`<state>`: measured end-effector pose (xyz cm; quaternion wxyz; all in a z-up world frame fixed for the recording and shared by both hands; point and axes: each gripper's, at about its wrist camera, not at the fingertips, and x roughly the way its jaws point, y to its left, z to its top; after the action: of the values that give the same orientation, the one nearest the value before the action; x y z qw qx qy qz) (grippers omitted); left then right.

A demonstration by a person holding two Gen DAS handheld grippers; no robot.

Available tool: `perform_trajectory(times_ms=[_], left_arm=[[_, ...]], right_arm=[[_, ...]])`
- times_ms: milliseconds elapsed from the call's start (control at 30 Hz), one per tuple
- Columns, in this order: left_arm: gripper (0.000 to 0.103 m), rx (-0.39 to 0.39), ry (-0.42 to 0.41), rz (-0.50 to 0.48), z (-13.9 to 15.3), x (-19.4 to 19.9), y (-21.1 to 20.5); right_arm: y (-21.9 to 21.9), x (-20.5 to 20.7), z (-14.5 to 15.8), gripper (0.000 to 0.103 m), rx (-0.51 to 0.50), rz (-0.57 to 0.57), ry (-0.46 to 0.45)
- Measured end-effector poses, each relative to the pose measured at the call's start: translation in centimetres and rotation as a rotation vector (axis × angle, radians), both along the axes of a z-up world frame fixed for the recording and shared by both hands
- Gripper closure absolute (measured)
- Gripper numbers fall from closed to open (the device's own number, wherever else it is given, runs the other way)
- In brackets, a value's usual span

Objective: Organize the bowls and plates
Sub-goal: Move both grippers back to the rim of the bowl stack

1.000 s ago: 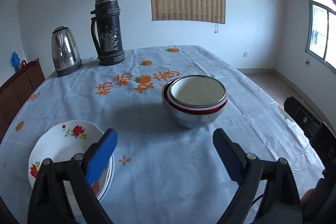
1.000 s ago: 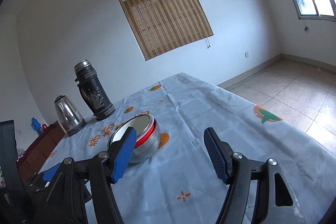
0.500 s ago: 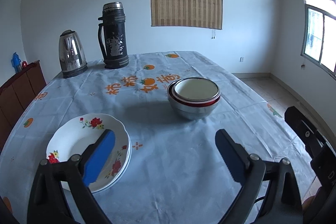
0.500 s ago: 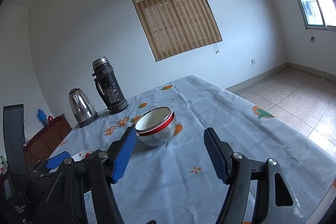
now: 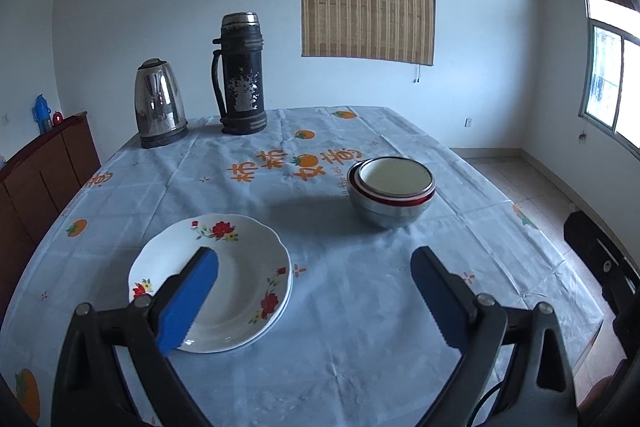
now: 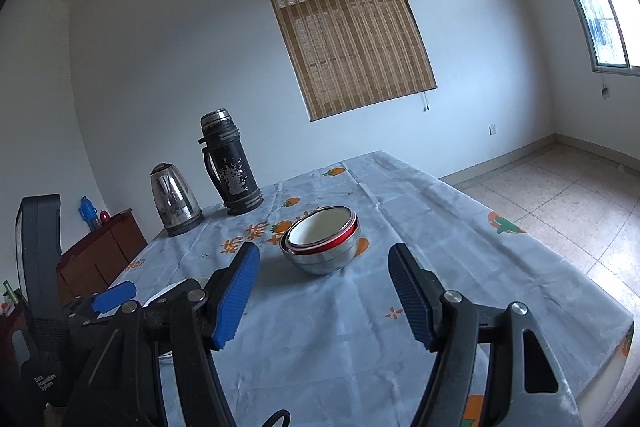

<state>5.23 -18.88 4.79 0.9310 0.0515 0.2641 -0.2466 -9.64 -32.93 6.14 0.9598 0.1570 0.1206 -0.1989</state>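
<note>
A stack of bowls [image 5: 390, 191] stands mid-table: a steel one below, a red-rimmed one and a white one nested inside; the right wrist view shows the same bowl stack [image 6: 322, 239]. White flowered plates [image 5: 224, 279] lie stacked near the front left. My left gripper [image 5: 316, 259] hangs open above the cloth, its left finger over the plates, touching nothing. My right gripper [image 6: 324, 263] is open too, well short of the bowls, with nothing between its fingers. Only a sliver of the plates [image 6: 160, 298] shows in the right wrist view, behind the left gripper's blue pad [image 6: 114, 295].
A steel kettle [image 5: 159, 103] and a tall black thermos [image 5: 241, 75] stand at the table's far end. The blue tablecloth [image 5: 360, 307] has orange fruit prints. A wooden cabinet [image 5: 38, 171] is at the left, tiled floor [image 6: 560, 195] to the right.
Both grippers have drawn back and risen from the table; the bowls and plates look smaller and farther off. Both stayed open and empty. The right gripper rolled toward level.
</note>
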Motion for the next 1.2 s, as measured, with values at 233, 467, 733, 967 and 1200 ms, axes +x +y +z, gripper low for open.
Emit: perform_trajectory(times_ms=[233,467,733,967,1200], left_arm=[[0.001,0.004,-0.01,0.003,0.1,-0.5,0.6],[0.0,-0.004,0.015,0.005,0.2,-0.3,0.8],[0.0,0.021,0.0,0.027,-0.1,-0.3,0.3],[0.0,0.038,-0.012,0.018,-0.3,-0.4,-0.4],[0.0,0.055,-0.006,-0.033,-0.2,1.0,-2.7]], right_arm=[[0.8,-0.5,0.4,0.024,-0.027,0.009,0.009],[0.9,-0.3,0.5,0.022,-0.027,0.03,0.028],[0.6,-0.6,0.4,0.018,-0.033,0.03,0.029],[-0.3,-0.7,0.5,0.018,-0.036,0.028,0.052],[-2.1,0.4,0.1,0.018,-0.027,0.002,0.084]])
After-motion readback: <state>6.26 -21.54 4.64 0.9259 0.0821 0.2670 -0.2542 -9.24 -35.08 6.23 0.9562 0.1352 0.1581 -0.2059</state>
